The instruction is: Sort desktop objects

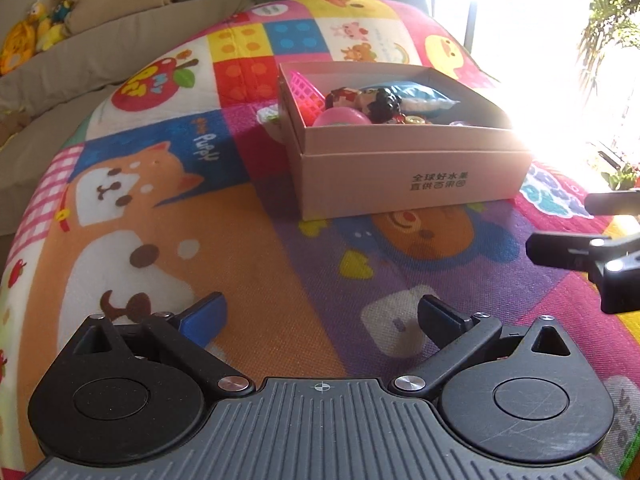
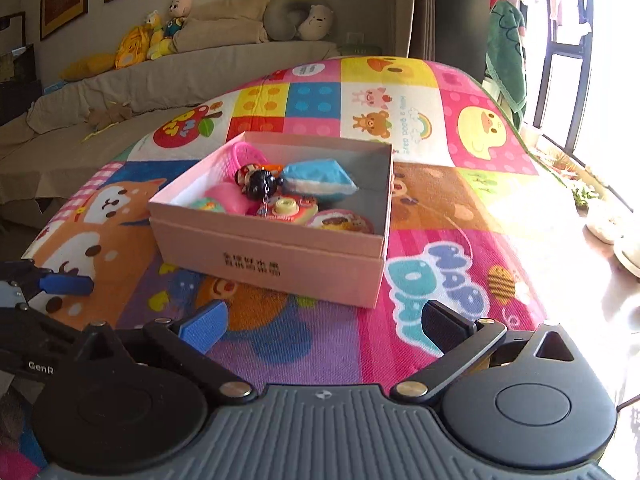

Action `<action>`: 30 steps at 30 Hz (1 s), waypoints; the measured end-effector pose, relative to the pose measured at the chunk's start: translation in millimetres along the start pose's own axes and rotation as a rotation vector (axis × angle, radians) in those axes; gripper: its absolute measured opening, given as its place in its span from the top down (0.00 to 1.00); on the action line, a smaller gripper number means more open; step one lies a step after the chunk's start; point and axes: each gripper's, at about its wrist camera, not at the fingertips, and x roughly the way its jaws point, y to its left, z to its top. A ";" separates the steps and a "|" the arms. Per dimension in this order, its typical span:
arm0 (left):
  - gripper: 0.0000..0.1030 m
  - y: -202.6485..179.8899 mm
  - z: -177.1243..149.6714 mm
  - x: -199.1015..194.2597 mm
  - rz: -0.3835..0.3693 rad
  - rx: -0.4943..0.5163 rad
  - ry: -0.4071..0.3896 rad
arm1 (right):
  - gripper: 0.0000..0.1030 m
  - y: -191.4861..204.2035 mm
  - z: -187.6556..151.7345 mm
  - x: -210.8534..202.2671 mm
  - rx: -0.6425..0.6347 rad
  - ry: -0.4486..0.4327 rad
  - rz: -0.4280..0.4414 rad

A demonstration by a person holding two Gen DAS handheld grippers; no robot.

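The left gripper [image 1: 322, 316] and the right gripper [image 2: 325, 322] were both spread wide, holding nothing, above the patchwork play mat [image 2: 420, 280]. The pink cardboard box [image 2: 280, 256] sat ahead on the mat, holding small toys [image 2: 280, 192]. Window glare washed out the box's right corner in the left wrist view.

strong daylight floods in from the window [image 1: 532, 40] on the right, blowing out to white glare in both views. the pink box [image 2: 280, 256] casts a soft shadow leftward on the mat [image 1: 248, 216]. fisheye distortion bends the edges; the far sofa [image 2: 120, 92] sits dimmer.
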 end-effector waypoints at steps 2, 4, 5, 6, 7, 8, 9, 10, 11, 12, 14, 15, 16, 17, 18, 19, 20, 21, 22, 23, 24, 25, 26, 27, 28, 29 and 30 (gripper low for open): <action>0.00 -3.6 -0.7 1.3 0.020 0.000 -0.005 | 0.00 2.3 -9.9 9.2 0.003 0.041 -0.003; 0.00 -4.4 0.0 2.4 0.035 -0.024 -0.016 | 0.00 5.7 -14.6 17.2 -0.011 0.065 -0.014; 0.00 -4.5 0.3 3.0 0.042 -0.034 -0.019 | 0.00 6.8 -14.7 20.5 -0.019 0.072 -0.024; 0.00 -4.4 1.8 4.2 0.052 -0.049 -0.020 | 0.00 6.6 -13.6 22.1 -0.018 0.068 -0.022; 0.00 -4.5 2.7 5.0 0.060 -0.061 -0.021 | 0.00 7.1 -11.8 24.2 -0.027 0.068 -0.030; 0.00 -5.5 3.9 6.0 0.070 -0.070 -0.023 | 0.00 7.5 -9.7 26.1 -0.046 0.059 -0.032; 0.00 -6.7 4.3 7.2 0.078 -0.067 -0.027 | 0.00 7.8 -7.6 29.1 -0.067 0.049 -0.035; 0.00 -8.4 4.7 9.6 0.087 -0.057 -0.030 | 0.00 6.1 -5.1 31.4 -0.068 0.049 -0.024; 0.00 -10.4 4.7 10.7 0.093 -0.050 -0.037 | 0.00 3.0 -3.5 33.8 -0.047 0.056 -0.009; 0.00 -11.9 4.8 11.6 0.098 -0.045 -0.043 | 0.00 -1.9 -2.7 36.0 -0.014 0.063 0.012; 0.00 -14.0 4.0 12.9 0.110 -0.039 -0.060 | 0.00 -6.4 -6.5 36.0 -0.010 0.025 0.022; 0.00 -14.0 3.7 12.5 0.110 -0.039 -0.062 | 0.00 -6.6 -7.9 35.2 -0.006 0.016 0.024; 0.00 -13.3 3.2 12.4 0.107 -0.043 -0.061 | 0.00 -6.7 -9.0 34.3 0.001 0.011 0.022; 0.00 -11.4 2.7 12.4 0.100 -0.054 -0.059 | 0.00 -5.7 -10.2 33.1 0.002 0.008 0.015; 0.00 -9.6 2.3 12.6 0.092 -0.062 -0.059 | 0.00 -3.1 -11.8 31.9 -0.001 0.003 0.000; 0.00 -9.4 2.2 13.0 0.091 -0.063 -0.059 | 0.00 -2.1 -12.0 31.9 -0.006 0.002 -0.005; 0.00 -10.2 2.5 13.4 0.094 -0.059 -0.059 | 0.00 -2.6 -11.7 32.5 -0.004 0.003 -0.003; 0.00 -10.4 2.5 13.3 0.095 -0.059 -0.059 | 0.00 -3.8 -11.7 32.8 0.001 0.002 0.000; 0.00 -10.9 2.7 13.3 0.093 -0.062 -0.059 | 0.00 -3.5 -11.8 32.9 -0.001 0.002 -0.001; 0.00 -11.3 3.0 13.5 0.092 -0.062 -0.059 | 0.00 -3.0 -11.7 33.0 -0.003 0.002 -0.003; 0.00 -11.5 3.2 13.4 0.094 -0.060 -0.059 | 0.00 -3.4 -11.6 33.2 -0.002 0.002 -0.002; 0.00 -10.6 2.9 13.1 0.093 -0.061 -0.060 | 0.00 -3.6 -11.6 33.4 0.000 0.002 -0.001; 0.00 -11.0 3.1 13.1 0.093 -0.061 -0.060 | 0.00 -3.5 -11.8 33.3 -0.002 0.002 -0.002; 0.00 -11.4 3.4 13.1 0.093 -0.061 -0.060 | 0.00 -3.2 -12.0 33.2 -0.003 0.002 -0.003; 0.00 -10.8 3.1 13.1 0.093 -0.061 -0.060 | 0.00 -3.2 -11.9 33.2 -0.001 0.002 -0.001; 0.00 -10.9 3.2 13.0 0.092 -0.062 -0.060 | 0.00 -2.9 -12.0 33.1 -0.002 0.002 -0.002; 0.00 -11.2 3.2 12.9 0.092 -0.062 -0.060 | 0.00 -3.0 -12.1 33.0 -0.003 0.002 -0.003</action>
